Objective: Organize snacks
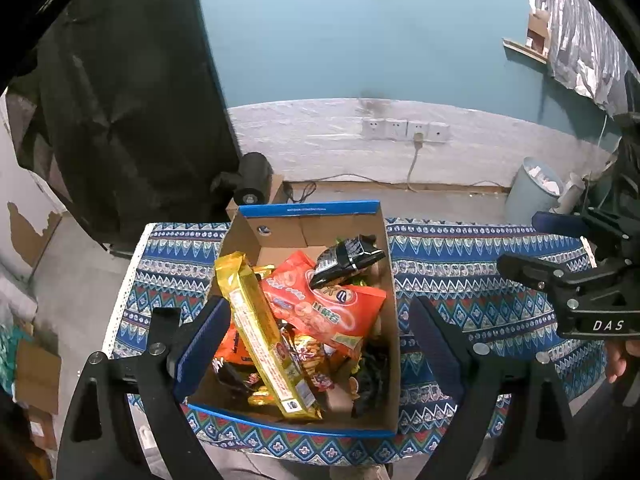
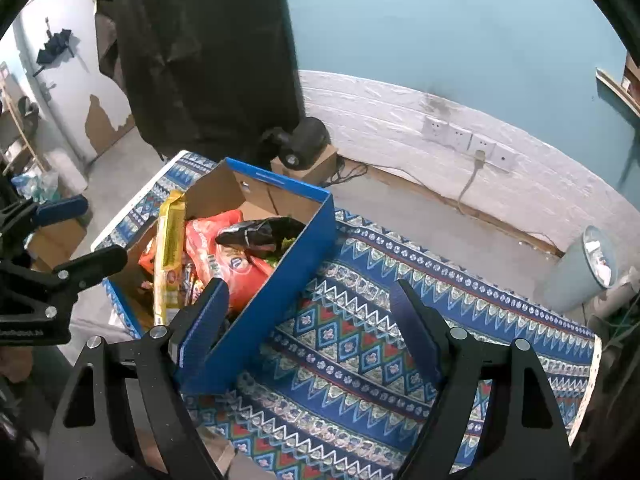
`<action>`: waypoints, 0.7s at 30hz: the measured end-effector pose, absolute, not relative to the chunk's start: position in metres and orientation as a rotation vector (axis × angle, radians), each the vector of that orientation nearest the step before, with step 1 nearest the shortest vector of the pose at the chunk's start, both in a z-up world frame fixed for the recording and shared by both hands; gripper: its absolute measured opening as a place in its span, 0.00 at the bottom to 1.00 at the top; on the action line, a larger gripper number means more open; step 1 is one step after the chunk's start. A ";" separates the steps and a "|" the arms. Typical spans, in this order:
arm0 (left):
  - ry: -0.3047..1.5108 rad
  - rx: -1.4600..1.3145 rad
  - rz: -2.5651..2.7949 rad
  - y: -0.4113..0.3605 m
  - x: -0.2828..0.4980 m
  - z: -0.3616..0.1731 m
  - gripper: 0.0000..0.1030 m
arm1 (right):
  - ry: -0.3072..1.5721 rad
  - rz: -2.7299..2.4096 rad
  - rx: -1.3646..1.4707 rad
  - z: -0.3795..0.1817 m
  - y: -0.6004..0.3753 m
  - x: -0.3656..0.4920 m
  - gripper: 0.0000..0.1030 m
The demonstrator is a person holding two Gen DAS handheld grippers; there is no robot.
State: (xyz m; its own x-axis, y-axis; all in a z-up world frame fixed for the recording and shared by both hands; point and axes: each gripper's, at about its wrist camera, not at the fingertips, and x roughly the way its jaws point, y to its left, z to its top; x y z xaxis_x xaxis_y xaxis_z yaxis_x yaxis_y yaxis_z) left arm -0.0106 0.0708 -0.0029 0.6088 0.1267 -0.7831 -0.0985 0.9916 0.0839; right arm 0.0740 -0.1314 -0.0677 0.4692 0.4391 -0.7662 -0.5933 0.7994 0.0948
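From my seat, most of the snacks in the cardboard box (image 1: 276, 236) lie buried under the long yellow pack (image 1: 264, 336) and the orange bag (image 1: 324, 304); I cannot name the dark wrappers at the bottom. On the right wrist view the blue box wall (image 2: 280, 280) hides the lower packets. The print on the packs is too small to read. The patterned tablecloth (image 2: 360, 340) runs behind the gripper frames.
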 end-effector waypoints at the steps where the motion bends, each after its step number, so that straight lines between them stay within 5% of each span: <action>1: 0.909 0.036 0.129 0.070 -0.010 -0.003 0.89 | 0.875 0.636 -0.195 -0.068 -0.132 0.074 0.79; 21: 0.921 0.031 0.136 0.073 -0.007 -0.005 0.89 | 0.879 0.638 -0.197 -0.068 -0.133 0.075 0.79</action>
State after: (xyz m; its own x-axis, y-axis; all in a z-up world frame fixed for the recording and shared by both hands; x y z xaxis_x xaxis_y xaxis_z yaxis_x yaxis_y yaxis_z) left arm -0.0074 0.0733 -0.0053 0.5967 0.1306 -0.7918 -0.1043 0.9909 0.0848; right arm 0.0750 -0.1327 -0.0678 0.4678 0.4385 -0.7674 -0.5944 0.7987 0.0940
